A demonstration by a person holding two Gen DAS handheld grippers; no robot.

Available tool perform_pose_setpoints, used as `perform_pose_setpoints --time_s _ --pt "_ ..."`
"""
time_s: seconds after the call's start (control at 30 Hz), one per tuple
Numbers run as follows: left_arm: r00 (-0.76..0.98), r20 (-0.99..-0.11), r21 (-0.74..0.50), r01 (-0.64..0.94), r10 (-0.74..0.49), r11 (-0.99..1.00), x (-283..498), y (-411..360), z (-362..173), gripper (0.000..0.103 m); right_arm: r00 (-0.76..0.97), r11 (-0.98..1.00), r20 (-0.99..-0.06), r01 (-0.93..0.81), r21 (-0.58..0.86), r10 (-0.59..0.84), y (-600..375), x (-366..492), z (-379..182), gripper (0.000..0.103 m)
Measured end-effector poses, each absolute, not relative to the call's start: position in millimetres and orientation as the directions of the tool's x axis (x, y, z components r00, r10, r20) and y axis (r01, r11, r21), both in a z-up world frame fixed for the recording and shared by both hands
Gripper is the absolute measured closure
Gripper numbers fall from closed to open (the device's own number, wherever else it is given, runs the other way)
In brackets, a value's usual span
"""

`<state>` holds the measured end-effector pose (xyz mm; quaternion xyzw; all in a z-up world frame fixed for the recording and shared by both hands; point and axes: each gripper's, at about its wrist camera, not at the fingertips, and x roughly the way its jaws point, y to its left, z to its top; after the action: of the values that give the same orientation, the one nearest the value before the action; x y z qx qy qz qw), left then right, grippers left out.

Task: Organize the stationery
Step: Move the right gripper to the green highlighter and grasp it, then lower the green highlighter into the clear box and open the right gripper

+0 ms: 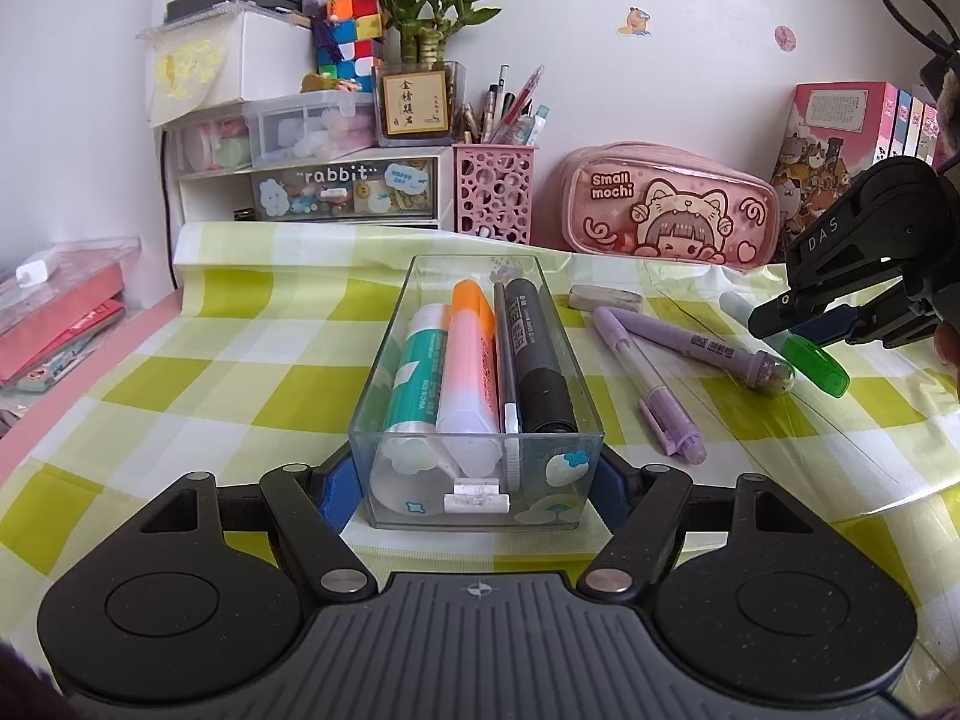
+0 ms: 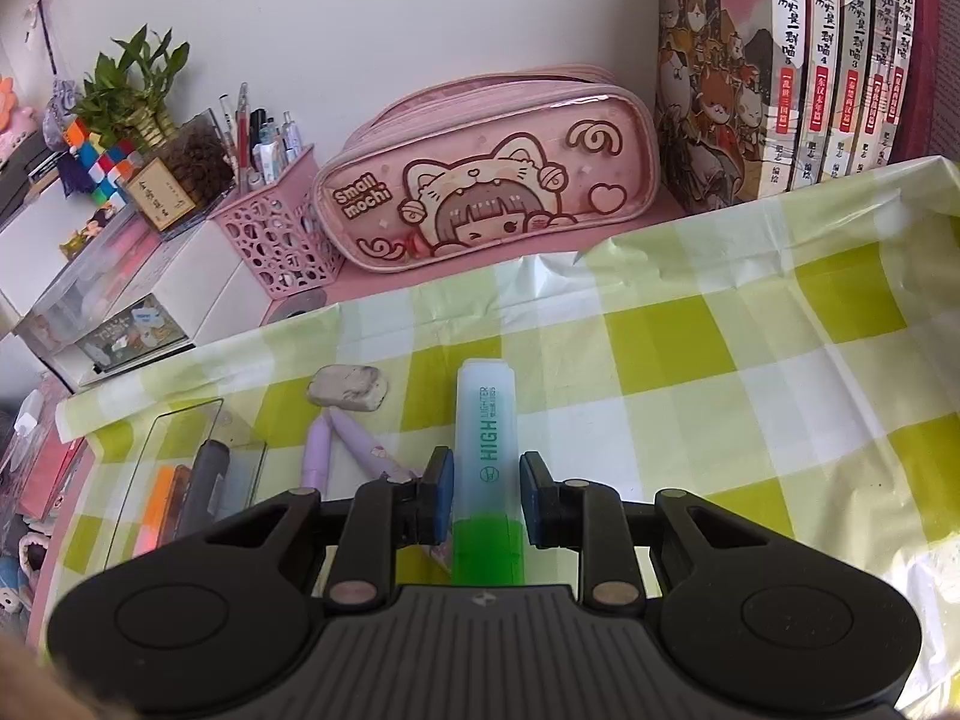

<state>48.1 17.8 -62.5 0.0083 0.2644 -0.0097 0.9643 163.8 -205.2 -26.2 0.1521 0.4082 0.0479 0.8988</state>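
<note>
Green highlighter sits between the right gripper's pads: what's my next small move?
Probably close the right gripper on the green highlighter: its pads flank the barrel with slight gaps, and it lies on the cloth, outside the clear box the left gripper brackets.

A pink pencil case (image 1: pixel 669 207) reads "Small mochi". Left of it, past a pink pen cup (image 1: pixel 494 192), a clear drawer (image 1: pixel 343 189) reads "rabbit". In front of the case, a green highlighter (image 2: pixel 486 468) reads "HIGH LIGHTER". Right of the case, the other gripper's black arm (image 1: pixel 840 228) reads "DAS".
</note>
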Motion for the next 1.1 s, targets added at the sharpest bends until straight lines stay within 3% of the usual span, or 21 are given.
perform_pose_setpoints --time_s 0.33,0.67,1.1 --pt "0.863 -0.504 0.011 0.023 -0.014 1.000 47.7 18.0 -62.9 0.031 0.685 0.971 -0.705 -0.017 0.237 0.184 -176.5 137.9 -19.4 0.084" --pt "0.866 -0.500 0.010 0.032 -0.023 0.999 47.3 19.3 -63.4 0.031 0.648 0.960 -0.721 -0.055 0.274 0.243 -148.9 144.9 -31.4 0.084" --pt "0.867 -0.497 0.008 0.037 -0.029 0.999 46.9 20.2 -63.6 0.031 0.681 0.918 -0.640 -0.127 0.374 0.355 -115.2 141.8 10.5 0.084"
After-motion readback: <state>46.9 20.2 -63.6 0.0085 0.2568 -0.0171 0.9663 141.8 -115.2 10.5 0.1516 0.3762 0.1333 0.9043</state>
